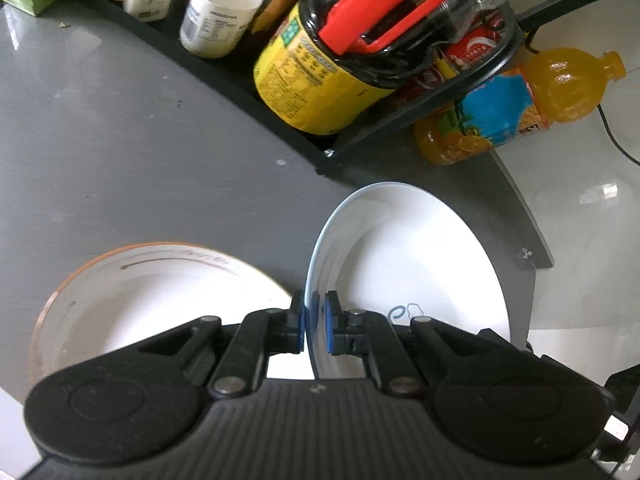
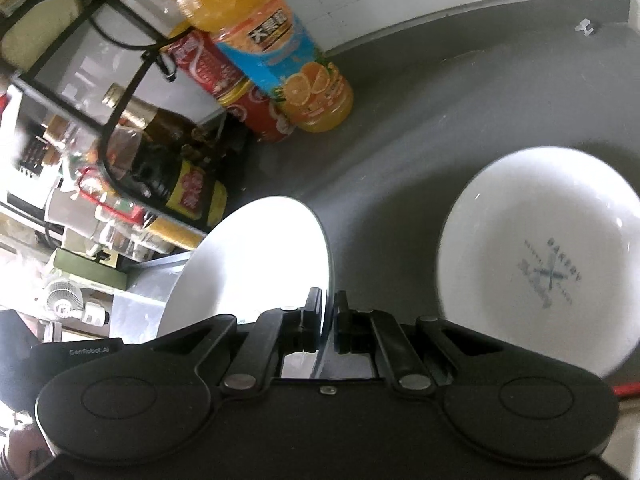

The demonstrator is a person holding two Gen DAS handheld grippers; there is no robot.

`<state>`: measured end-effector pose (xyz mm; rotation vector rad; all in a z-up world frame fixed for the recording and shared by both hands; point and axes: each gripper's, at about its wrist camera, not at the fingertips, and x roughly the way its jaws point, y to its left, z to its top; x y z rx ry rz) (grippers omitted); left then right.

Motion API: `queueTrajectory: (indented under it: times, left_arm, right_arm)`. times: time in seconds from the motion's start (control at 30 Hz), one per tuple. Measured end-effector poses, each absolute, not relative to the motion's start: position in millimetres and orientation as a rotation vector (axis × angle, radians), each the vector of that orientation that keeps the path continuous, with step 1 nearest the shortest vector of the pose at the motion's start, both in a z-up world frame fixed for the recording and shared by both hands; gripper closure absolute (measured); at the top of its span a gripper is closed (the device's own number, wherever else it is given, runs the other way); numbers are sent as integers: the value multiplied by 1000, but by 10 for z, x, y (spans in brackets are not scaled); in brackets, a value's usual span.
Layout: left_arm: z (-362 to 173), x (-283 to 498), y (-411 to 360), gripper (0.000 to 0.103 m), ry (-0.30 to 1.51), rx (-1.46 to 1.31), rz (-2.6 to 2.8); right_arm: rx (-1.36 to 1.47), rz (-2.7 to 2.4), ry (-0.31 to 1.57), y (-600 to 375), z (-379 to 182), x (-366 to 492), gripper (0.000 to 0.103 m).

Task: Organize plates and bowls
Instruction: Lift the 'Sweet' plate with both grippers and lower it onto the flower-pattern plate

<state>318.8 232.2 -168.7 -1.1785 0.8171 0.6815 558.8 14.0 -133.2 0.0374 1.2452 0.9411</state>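
My left gripper (image 1: 312, 312) is shut on the near rim of a white, blue-edged plate (image 1: 420, 264) with a small blue drawing inside; the plate is tilted up on edge over the grey table (image 1: 120, 140). Left of it, an orange-rimmed white bowl (image 1: 160, 292) rests on the table, partly hidden by the gripper body. My right gripper (image 2: 329, 312) is shut on the rim of a plain white plate (image 2: 256, 264), held tilted. To its right a white bowl (image 2: 540, 264) printed "BAKERY" inside sits on the grey table (image 2: 440, 100).
A black rack (image 1: 248, 92) at the back holds jars and bottles, among them a big yellow-labelled one (image 1: 320, 76). An orange juice bottle (image 1: 520, 104) (image 2: 280, 60) and a red can (image 2: 240, 92) stand beside it. The table edge (image 1: 528, 232) runs right of the blue-edged plate.
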Motion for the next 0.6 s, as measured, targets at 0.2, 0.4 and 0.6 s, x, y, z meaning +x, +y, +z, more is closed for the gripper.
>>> queueTrajectory:
  times: [0.2, 0.4, 0.6]
  left_arm:
    - [-1614, 2927, 2320, 95, 823, -1154, 654]
    - [-1608, 2696, 2275, 95, 844, -1132, 642]
    - [-1632, 2455, 2213, 95, 866, -1115, 617]
  right_arm:
    - [62, 928, 1237, 83, -1314, 5373, 97]
    - [81, 900, 1228, -54, -1350, 5165, 97]
    - [92, 883, 1222, -114, -1387, 4879, 97]
